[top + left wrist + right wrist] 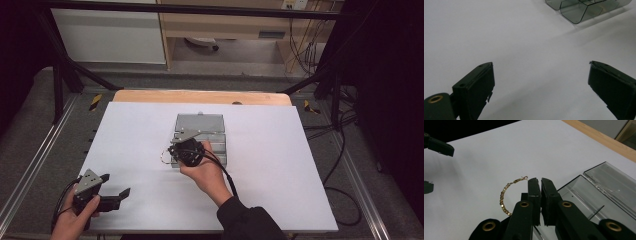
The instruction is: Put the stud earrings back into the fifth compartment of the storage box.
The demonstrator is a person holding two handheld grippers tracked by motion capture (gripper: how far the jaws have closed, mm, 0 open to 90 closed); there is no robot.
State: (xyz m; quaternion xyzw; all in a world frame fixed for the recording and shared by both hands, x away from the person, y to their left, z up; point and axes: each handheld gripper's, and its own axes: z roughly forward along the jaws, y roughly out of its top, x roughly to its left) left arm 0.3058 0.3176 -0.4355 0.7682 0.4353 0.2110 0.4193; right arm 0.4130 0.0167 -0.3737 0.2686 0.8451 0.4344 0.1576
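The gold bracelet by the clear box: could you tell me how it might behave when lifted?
The gold bracelet is a chain of small linked discs, so it would probably droop and swing. It looks thin, so likely light. The right gripper is shut on it; the polished links might slip.

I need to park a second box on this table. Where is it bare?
Bare: the sheet right of the clear box, and its left part between box and left tongs. Crowded: the box's near-left corner, with the right tongs and gold bracelet.

Left claw [114, 185] spread wide; right claw [540, 182] nearly closed
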